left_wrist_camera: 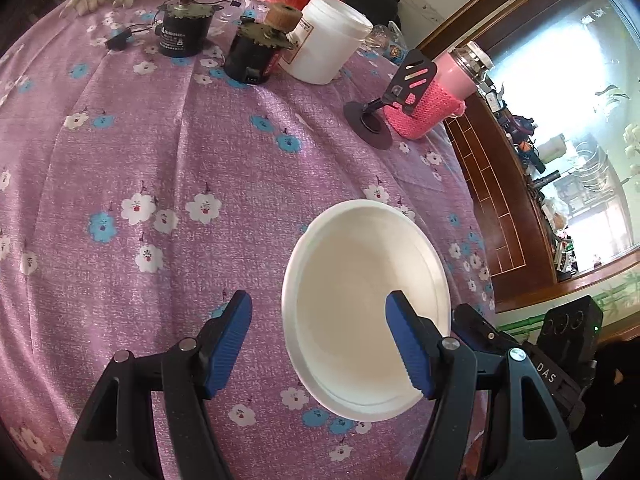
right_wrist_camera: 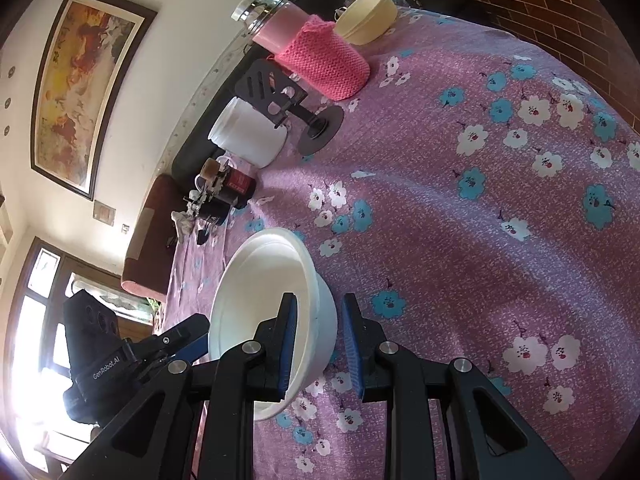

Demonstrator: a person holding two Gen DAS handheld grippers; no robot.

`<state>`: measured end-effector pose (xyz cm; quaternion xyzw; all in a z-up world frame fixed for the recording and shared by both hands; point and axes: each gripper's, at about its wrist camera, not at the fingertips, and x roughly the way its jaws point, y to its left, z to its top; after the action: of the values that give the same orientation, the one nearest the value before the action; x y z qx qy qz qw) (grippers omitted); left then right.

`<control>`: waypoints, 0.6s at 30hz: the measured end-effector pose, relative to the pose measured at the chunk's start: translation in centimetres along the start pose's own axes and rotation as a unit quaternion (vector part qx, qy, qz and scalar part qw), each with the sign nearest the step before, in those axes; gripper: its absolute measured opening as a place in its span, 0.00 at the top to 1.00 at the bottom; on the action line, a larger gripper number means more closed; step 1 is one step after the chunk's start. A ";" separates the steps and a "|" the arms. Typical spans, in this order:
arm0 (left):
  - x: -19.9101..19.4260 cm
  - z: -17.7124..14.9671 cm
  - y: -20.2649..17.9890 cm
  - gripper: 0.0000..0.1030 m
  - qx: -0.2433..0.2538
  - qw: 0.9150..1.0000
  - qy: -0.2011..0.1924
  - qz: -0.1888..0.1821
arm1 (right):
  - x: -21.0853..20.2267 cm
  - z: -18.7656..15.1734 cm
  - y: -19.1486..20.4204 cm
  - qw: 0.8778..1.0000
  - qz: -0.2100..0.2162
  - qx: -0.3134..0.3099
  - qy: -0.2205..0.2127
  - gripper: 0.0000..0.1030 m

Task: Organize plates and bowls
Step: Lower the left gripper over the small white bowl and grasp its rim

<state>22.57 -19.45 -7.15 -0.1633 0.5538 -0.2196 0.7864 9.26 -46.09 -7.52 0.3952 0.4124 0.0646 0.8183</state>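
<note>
Two motors [left_wrist_camera: 224, 46]; tub [left_wrist_camera: 326, 40]; cream bowl [right_wrist_camera: 366, 14].

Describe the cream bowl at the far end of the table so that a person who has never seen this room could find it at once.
Start from the table with the purple flowered cloth and follow it to its far edge, near the brick wall. There stands a jar in a pink knitted sleeve; the cream bowl sits right behind it. Its yellowish tint sets it apart from the plain white bowl near the grippers.
</note>
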 end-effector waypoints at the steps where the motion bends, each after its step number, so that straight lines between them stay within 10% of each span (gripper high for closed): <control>1: 0.0 0.0 0.0 0.34 0.001 1.000 -0.001 0.001 | 0.1 0.0 0.0 1.000 0.000 -0.001 0.001 0.77; 13: 0.0 -0.1 0.1 0.35 0.006 1.000 -0.013 0.019 | 0.6 -0.1 0.1 1.000 0.001 0.000 0.004 0.77; 18: 0.0 -0.1 0.3 0.53 0.007 1.000 -0.012 0.020 | 0.7 -0.1 0.1 1.000 0.000 -0.001 0.005 0.77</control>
<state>22.51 -19.16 -7.34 -0.1491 0.5457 -0.2056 0.7985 9.67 -45.68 -7.95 0.3943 0.4167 0.0670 0.8163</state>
